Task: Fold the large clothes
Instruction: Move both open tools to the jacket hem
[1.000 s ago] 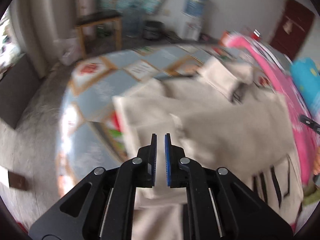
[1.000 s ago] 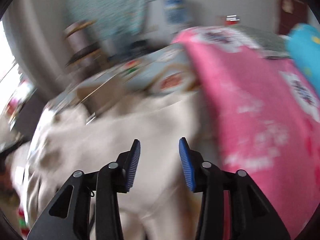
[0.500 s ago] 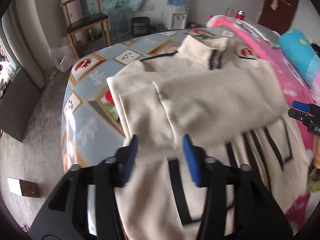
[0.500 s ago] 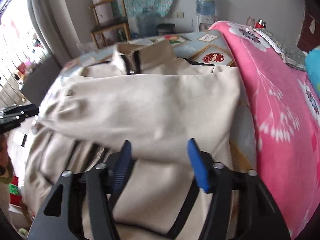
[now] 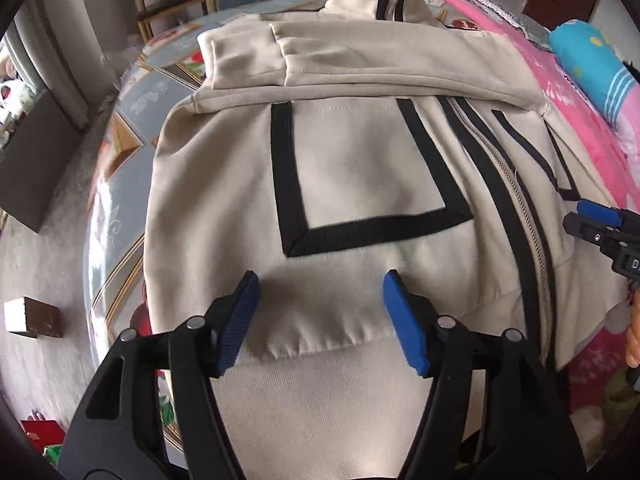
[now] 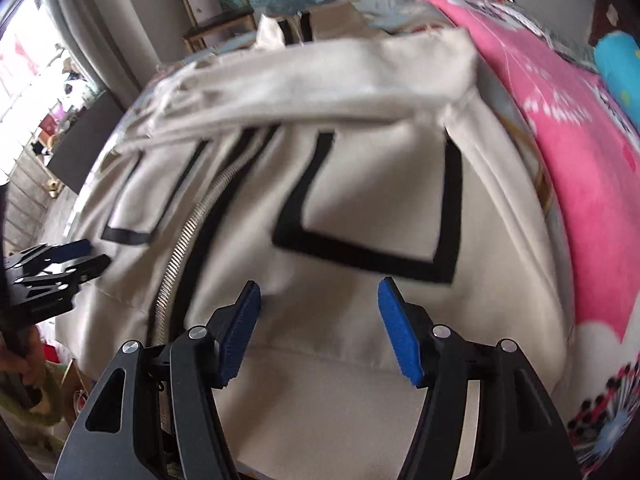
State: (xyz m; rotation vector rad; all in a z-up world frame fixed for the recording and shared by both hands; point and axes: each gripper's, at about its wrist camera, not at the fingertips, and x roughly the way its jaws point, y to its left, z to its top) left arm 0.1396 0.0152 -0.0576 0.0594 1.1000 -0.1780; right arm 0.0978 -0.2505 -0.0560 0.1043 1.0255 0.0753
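Cream jacket [image 5: 360, 168] with black trim lies front-up on tiled bench [image 5: 132, 108], zipper [image 5: 516, 200] closed, both sleeves folded across chest. Left gripper [image 5: 320, 300] hovers over hem, fingers just spread wider, released, gripping nothing. Right gripper [image 6: 318, 304] likewise over hem, fingers parted, nothing clamped. Pink blanket [image 6: 580, 152] just beside jacket.

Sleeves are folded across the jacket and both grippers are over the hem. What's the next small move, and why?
Probably lower both and pinch the bottom band. The left gripper and right gripper are open and empty, the left's jaws having just opened further, each poised over the jacket near its hem band. With the sleeves already laid across the chest, the hem looks like the next part to fold up toward the collar.
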